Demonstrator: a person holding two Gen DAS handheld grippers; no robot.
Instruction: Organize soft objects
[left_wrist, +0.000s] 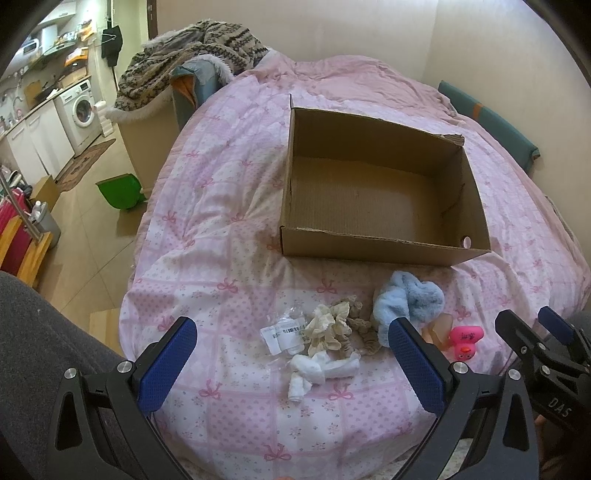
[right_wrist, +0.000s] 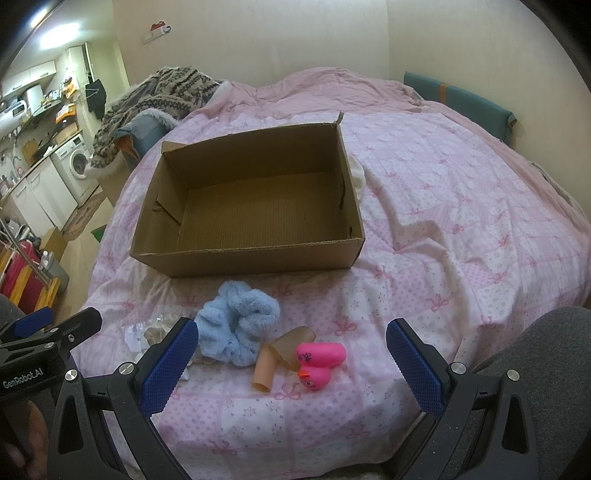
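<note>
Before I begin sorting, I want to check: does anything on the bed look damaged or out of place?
The cardboard box is empty and has ragged, torn top edges with no flaps. Among the soft pieces, such as the blue fluffy cloth and the scrunchies, lies a pink rubber duck on its side, which seems no fabric item.

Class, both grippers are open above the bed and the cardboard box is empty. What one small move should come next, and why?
Probably lower the left gripper onto the white cloth, the item nearest between its fingers. Both grippers hold nothing, the cardboard box is empty, and every soft item still lies on the bedspread in front of it.
</note>
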